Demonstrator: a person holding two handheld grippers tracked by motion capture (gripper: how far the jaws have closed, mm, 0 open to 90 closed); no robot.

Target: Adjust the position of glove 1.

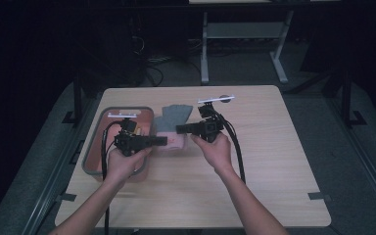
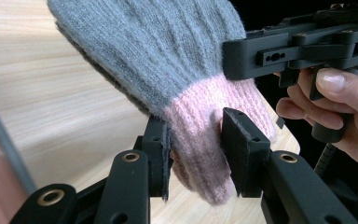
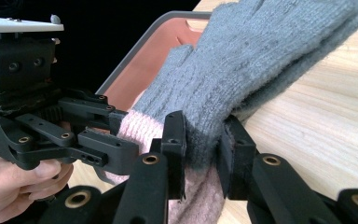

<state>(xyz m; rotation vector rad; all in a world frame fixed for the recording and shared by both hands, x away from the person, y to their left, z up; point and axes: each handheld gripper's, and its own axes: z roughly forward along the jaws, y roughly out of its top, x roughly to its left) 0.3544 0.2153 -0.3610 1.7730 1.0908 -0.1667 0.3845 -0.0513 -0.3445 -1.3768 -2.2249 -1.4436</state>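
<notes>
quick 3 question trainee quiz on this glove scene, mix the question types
1. True or false: the left gripper is clamped on the glove at its pink cuff.
2. What does the right gripper hold? A) the tray B) the glove C) nothing
3. Fill in: the tray sits at the table's ___ side in the high view.

Key: 1 true; 2 B; 3 left

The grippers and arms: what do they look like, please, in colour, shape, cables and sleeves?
Both the left gripper and the right gripper are black, with two flat jaws on hinged links joined by brass-coloured pivots. A black cable trails from the right one, another from the left. A pale plate sits on top of the right gripper. The forearms are bare, with no sleeves.
</notes>
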